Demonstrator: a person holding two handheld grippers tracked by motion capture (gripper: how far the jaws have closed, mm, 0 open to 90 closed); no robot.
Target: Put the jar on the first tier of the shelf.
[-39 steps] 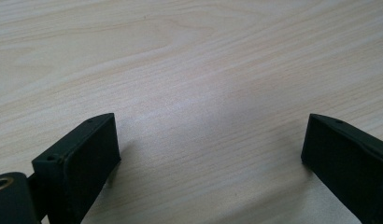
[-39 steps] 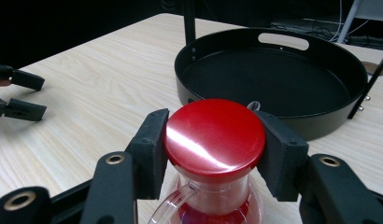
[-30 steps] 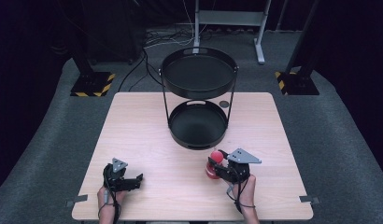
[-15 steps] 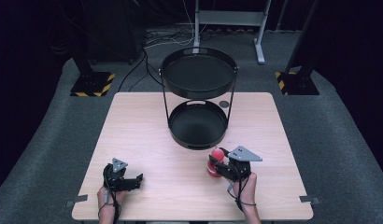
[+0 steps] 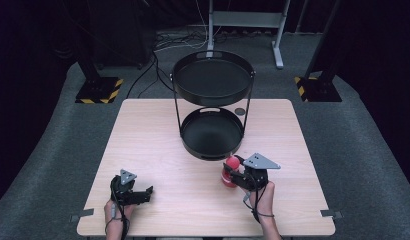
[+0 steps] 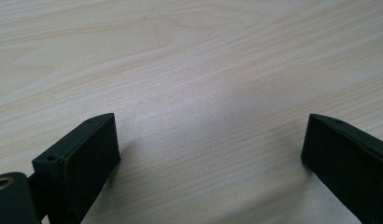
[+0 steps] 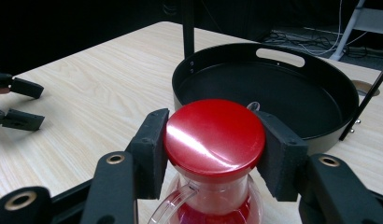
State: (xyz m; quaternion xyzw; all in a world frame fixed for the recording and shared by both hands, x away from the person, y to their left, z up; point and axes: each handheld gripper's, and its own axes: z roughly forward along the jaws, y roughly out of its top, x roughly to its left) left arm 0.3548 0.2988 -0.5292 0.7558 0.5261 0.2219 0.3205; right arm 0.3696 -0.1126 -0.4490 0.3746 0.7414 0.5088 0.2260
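Near the front edge of the lower tray (image 5: 211, 152), the right tool (image 7: 213, 140) gripped the red-lidded jar (image 7: 214, 135) by its lid, best lifted level over the rim, while the left tool (image 6: 210, 154) rested open, empty, on the surface (image 5: 158, 130).

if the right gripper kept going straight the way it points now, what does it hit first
Most likely the lower tray of the black two-tier stand: its near rim lies just ahead of the right gripper and its red-lidded pitcher.
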